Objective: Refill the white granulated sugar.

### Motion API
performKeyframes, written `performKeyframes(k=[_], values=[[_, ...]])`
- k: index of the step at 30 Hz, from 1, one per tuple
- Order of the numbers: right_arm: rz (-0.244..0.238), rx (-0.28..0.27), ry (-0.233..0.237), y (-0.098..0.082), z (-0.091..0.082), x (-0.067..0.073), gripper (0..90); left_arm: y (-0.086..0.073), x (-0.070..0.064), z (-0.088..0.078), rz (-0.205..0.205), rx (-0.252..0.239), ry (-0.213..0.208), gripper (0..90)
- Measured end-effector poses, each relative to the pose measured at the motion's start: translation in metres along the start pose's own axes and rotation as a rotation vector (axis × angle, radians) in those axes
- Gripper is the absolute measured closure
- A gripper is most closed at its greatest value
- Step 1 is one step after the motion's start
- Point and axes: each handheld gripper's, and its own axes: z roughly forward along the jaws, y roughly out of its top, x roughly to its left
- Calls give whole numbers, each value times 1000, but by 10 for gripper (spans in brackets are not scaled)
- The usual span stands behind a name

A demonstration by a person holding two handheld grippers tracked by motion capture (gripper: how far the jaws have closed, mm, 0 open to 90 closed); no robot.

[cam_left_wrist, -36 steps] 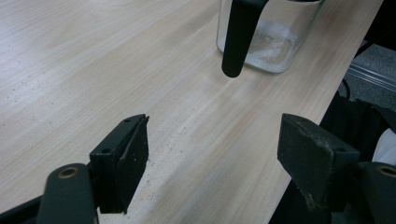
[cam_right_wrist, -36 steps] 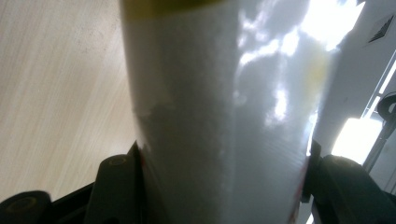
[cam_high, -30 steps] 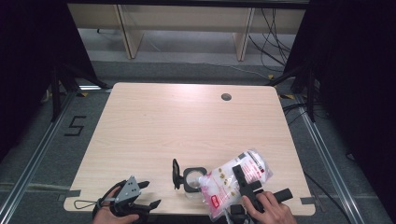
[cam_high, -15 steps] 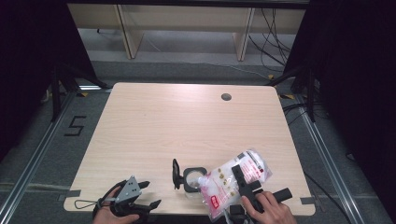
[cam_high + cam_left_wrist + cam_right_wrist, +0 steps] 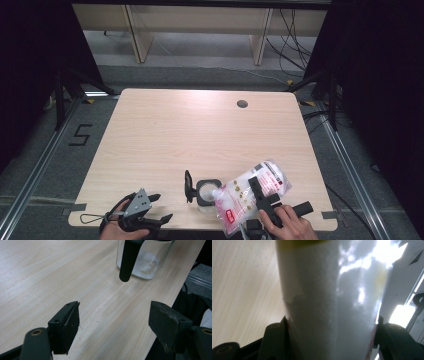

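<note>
The pale wooden table (image 5: 200, 135) is mostly bare, all the work crowded at its near edge. There a clear plastic bag of white grains with a red label (image 5: 247, 195) is tilted, its corner over the mouth of a small clear glass jar with a black rim and black handle (image 5: 204, 192). The right gripper (image 5: 260, 192) is clamped on the bag, jaws pressing both sides. The left gripper (image 5: 155, 207) rests near the table's edge, left of the jar, jaws spread wide and empty.
</note>
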Motion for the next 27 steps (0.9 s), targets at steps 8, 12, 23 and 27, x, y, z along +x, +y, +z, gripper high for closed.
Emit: performKeyframes(k=[8,12,23,27], values=[[31,2,21,0,0,3,468,0,0,1,-3,-12,-3,244],[33,4,20,-1,0,3,470,0,0,0,-3,-8,-3,244],[18,2,11,-1,-1,2,472,0,0,0,-7,-10,-4,244],[20,14,4,-1,-1,2,473,0,2,-1,-2,2,-1,244]])
